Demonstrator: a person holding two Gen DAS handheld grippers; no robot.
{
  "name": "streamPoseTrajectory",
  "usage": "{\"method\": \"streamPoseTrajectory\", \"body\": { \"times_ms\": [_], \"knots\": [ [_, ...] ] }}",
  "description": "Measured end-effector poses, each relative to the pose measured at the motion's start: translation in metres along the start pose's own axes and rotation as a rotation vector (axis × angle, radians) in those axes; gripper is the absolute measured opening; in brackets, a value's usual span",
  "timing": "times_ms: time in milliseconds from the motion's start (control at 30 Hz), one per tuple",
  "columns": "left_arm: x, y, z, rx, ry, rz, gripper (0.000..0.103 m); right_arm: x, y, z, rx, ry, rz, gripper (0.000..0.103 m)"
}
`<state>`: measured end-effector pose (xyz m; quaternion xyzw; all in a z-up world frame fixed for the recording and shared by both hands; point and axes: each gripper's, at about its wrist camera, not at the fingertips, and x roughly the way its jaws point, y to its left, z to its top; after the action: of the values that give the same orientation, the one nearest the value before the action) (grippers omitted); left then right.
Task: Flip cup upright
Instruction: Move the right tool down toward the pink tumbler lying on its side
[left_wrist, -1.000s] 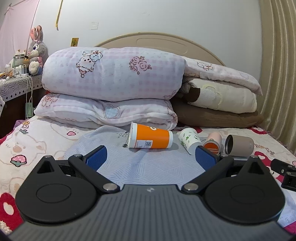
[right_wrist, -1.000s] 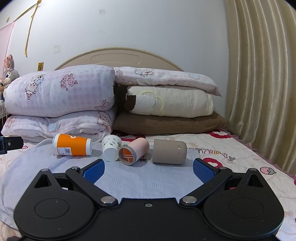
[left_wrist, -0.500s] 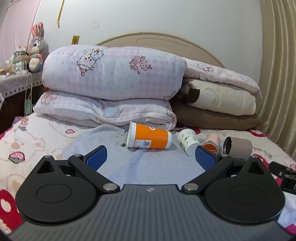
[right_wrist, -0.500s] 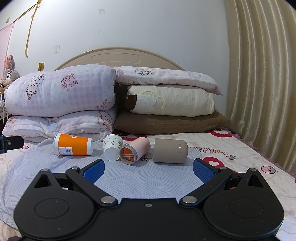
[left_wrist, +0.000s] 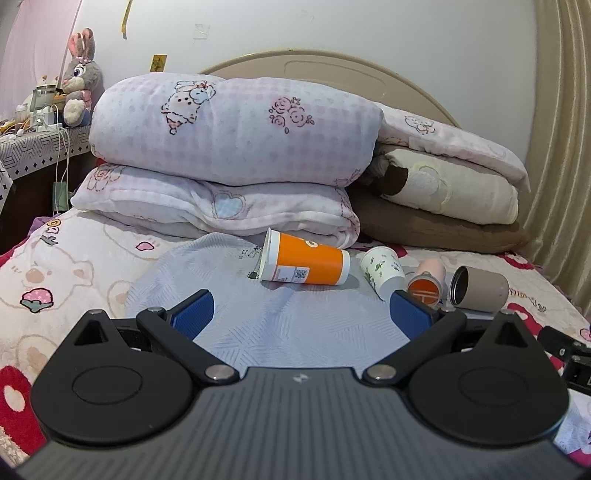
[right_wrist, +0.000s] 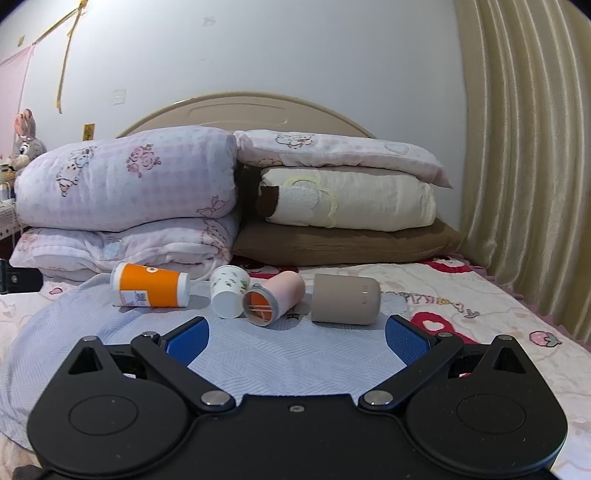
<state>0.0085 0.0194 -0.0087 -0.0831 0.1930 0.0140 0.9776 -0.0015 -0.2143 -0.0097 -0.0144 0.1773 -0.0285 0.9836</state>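
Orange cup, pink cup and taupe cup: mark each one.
orange cup (left_wrist: 309, 263), left wrist view, orange side wall
pink cup (right_wrist: 286, 288), right wrist view, pink side wall
taupe cup (right_wrist: 345, 300), right wrist view, side wall

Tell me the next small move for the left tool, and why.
Probably ease the left tool forward toward the orange cup. That cup lies on its side on the blue cloth, almost straight ahead, and the tool is open, holding nothing, and short of the cup.

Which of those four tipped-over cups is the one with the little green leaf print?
The small white paper cup, second from the left, between the orange cup and the pink cup. The others are plain-coloured.
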Motion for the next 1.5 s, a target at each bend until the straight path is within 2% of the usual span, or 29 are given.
{"method": "streamPoseTrajectory", "body": {
  "times_ms": [200,300,500,633,767,900,1033,1100,1167,1267,1367,1500],
  "knots": [
    [0.003,-0.007,-0.003,0.032,0.015,-0.011,0.103,0.003,-0.005,0.003,0.003,-0.009,0.127,0.103],
    [0.009,-0.012,0.011,0.026,0.046,-0.059,0.103,0.005,-0.007,0.014,-0.054,-0.02,0.203,0.103],
    [0.028,-0.04,0.056,0.085,0.054,-0.117,0.103,0.013,-0.005,0.062,-0.367,-0.042,0.369,0.103],
    [0.049,-0.065,0.074,0.088,0.05,-0.147,0.103,0.035,0.0,0.08,-0.54,0.04,0.486,0.103],
    [0.077,-0.076,0.07,0.013,0.117,-0.22,0.101,0.057,0.016,0.069,-0.828,0.102,0.511,0.103],
    [0.104,-0.07,0.06,-0.155,0.194,-0.268,0.101,0.082,0.023,0.059,-1.153,0.182,0.543,0.102],
    [0.129,-0.072,0.049,-0.266,0.242,-0.33,0.1,0.11,0.025,0.07,-1.304,0.258,0.553,0.101],
    [0.143,-0.071,0.044,-0.346,0.278,-0.356,0.1,0.124,0.027,0.075,-1.398,0.266,0.507,0.101],
    [0.158,-0.074,0.037,-0.382,0.271,-0.378,0.1,0.135,0.027,0.081,-1.438,0.269,0.5,0.101],
    [0.173,-0.09,0.028,-0.347,0.26,-0.38,0.099,0.158,0.022,0.086,-1.473,0.303,0.529,0.101],
    [0.188,-0.096,0.019,-0.397,0.309,-0.417,0.098,0.186,0.017,0.085,-1.531,0.331,0.52,0.096],
    [0.213,-0.096,0.003,-0.478,0.368,-0.442,0.096,0.217,0.013,0.083,-1.518,0.345,0.523,0.094]
  ]
}}
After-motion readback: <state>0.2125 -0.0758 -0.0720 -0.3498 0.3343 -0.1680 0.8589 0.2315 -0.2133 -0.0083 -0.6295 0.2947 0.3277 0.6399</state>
